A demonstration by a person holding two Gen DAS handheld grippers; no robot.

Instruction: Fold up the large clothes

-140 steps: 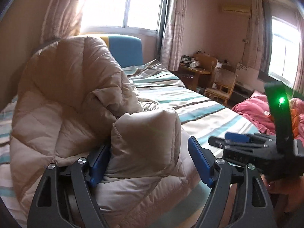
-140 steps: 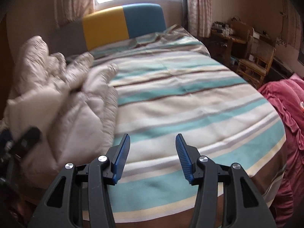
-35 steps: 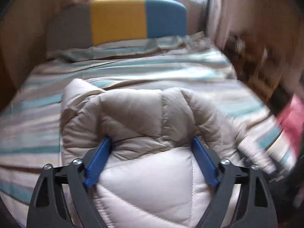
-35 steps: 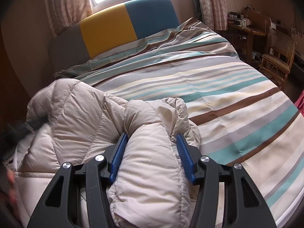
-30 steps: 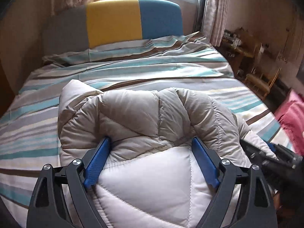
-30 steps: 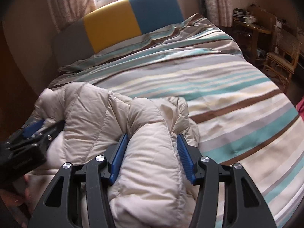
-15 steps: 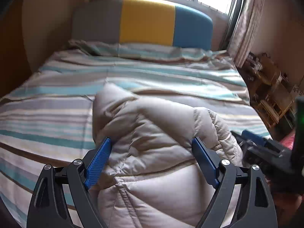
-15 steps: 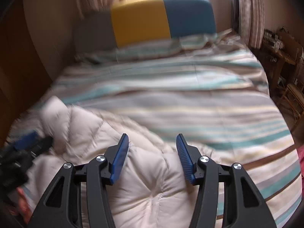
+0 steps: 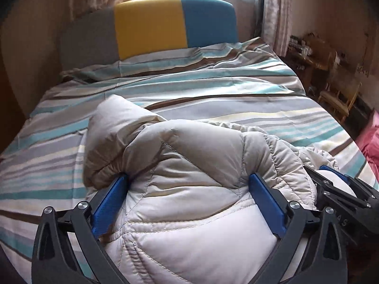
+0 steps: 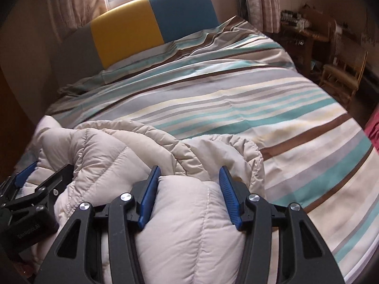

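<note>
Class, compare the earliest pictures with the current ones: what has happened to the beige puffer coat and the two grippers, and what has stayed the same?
The puffer coat, earlier heaped at the bed's left edge, now lies bunched near the foot of the striped bed. The right gripper, empty before, is now shut on a coat fold. The left gripper has the coat between its jaws, which have just been opening. The headboard is unchanged.

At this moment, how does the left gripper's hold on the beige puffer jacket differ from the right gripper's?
The left gripper stands wide, its jaws just opened further, a broad span of the jacket between them; the right gripper is narrower, pinching a bunched fold. The left sits over the jacket's middle; the right near its edge by the striped bedding. Both have blue fingers.
</note>
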